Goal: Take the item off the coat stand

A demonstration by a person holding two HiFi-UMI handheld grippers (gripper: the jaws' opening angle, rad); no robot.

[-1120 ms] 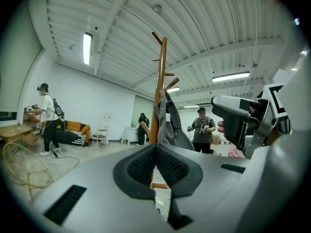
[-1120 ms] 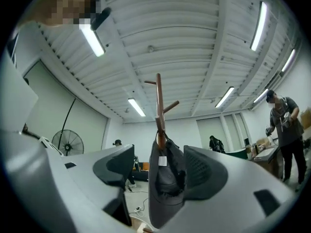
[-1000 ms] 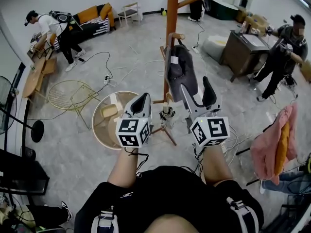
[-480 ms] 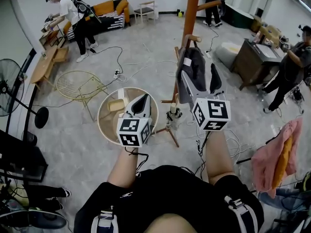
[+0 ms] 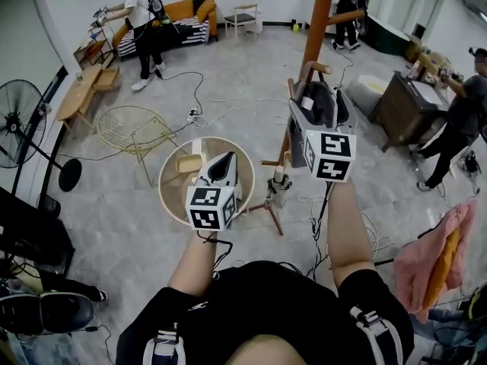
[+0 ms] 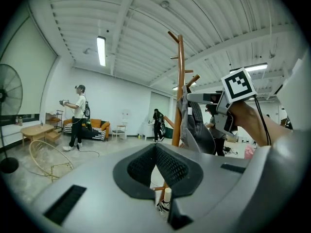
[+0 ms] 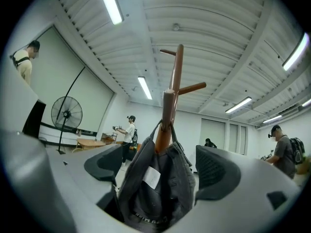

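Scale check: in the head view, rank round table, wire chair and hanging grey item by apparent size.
1. round table
2. wire chair
3. grey item, only partly visible and nearer the camera

The grey tiled floor point(image 5: 114, 226) is spread across the head view. A wooden coat stand point(image 5: 317, 21) is planted on it at upper centre, with a dark grey item point(image 5: 316, 101) hung from one peg. A round table point(image 5: 176, 198) is set just left of its feet. A wire chair point(image 5: 133, 131) and a fan point(image 5: 19, 120) are placed further left. Cables point(image 5: 228, 101) are strewn toward the top, and a sofa point(image 5: 186, 15) is seen at upper left.
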